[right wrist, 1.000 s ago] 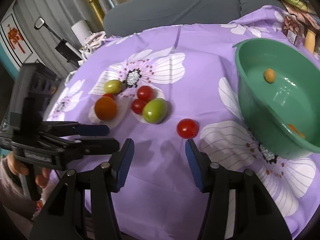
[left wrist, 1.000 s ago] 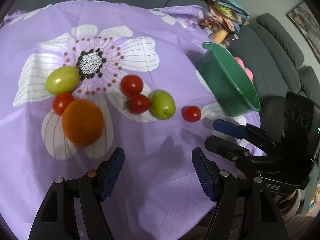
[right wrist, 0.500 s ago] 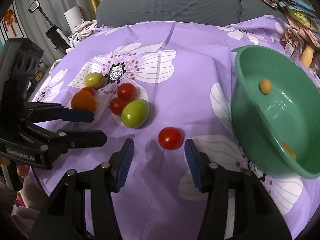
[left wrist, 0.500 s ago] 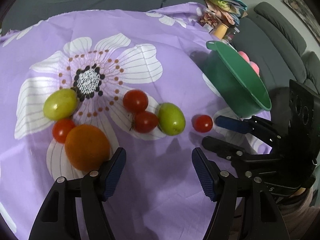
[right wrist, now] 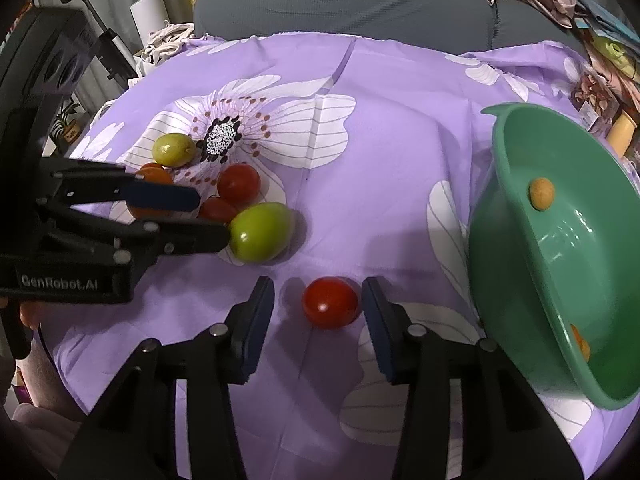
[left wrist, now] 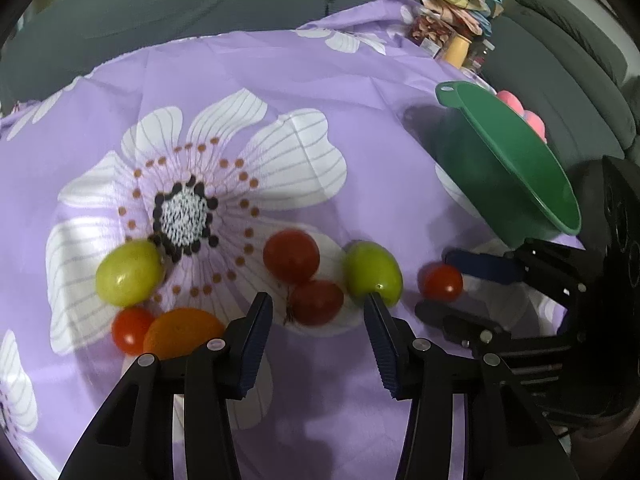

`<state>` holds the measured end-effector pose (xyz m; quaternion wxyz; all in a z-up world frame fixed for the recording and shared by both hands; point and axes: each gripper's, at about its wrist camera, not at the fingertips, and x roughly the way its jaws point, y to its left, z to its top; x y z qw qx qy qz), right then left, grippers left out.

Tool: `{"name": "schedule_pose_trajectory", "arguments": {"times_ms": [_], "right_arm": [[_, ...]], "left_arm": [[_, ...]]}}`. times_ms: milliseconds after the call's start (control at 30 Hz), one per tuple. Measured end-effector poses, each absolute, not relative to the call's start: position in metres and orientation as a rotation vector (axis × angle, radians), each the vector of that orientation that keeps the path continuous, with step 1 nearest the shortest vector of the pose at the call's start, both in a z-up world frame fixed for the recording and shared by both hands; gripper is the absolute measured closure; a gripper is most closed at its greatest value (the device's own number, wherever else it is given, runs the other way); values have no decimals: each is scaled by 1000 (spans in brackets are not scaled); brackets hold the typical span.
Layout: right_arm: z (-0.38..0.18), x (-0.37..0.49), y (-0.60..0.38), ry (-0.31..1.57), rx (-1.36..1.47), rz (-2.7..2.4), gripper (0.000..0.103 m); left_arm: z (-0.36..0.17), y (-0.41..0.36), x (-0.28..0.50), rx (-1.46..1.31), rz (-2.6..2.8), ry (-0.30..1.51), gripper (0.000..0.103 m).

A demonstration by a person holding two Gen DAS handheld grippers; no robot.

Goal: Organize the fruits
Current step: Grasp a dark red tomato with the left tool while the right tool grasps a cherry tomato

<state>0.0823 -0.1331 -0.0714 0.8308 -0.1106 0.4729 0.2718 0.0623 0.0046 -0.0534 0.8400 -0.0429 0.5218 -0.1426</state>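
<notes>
**Both grippers poised over tomatoes on the purple cloth**

At the far left of the flowered tablecloth lie a green fruit, a small tomato and an orange fruit, touching one another. The left gripper is spread wide and holds nothing; a red tomato sits just ahead of its tips, touching a second tomato behind it and a larger green fruit just beside the gripper's right finger. Closing cleanly here likely means centring on the near tomato so the right finger does not nudge the green fruit.

Further right, the right gripper is also wide open and empty, its fingers flanking a lone cherry tomato without touching it. It probably needs to slide slightly forward, then squeeze gently, since the round skin could squirt out. The green bowl, tilted at the right, already holds small orange-yellow fruits.
</notes>
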Motion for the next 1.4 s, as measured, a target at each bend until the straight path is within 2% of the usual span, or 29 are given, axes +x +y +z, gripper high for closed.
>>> {"name": "schedule_pose_trajectory", "arguments": {"times_ms": [267, 400, 567, 733, 1100, 1400], "right_arm": [[-74, 85, -132, 1005, -243, 585, 63], [-75, 86, -132, 1004, -245, 587, 64], [-75, 88, -130, 1005, -250, 588, 64], [-77, 88, -127, 1007, -268, 589, 75], [-72, 83, -135, 989, -193, 615, 75], [-53, 64, -139, 949, -147, 651, 75]], "left_arm": [[-59, -13, 70, 31, -280, 1107, 58], [-63, -18, 72, 94, -258, 1119, 71], [-64, -20, 74, 128, -250, 1122, 71], [-64, -20, 72, 129, -247, 1118, 72], [-55, 6, 58, -43, -267, 1126, 72], [-28, 14, 35, -136, -326, 1075, 72]]}}
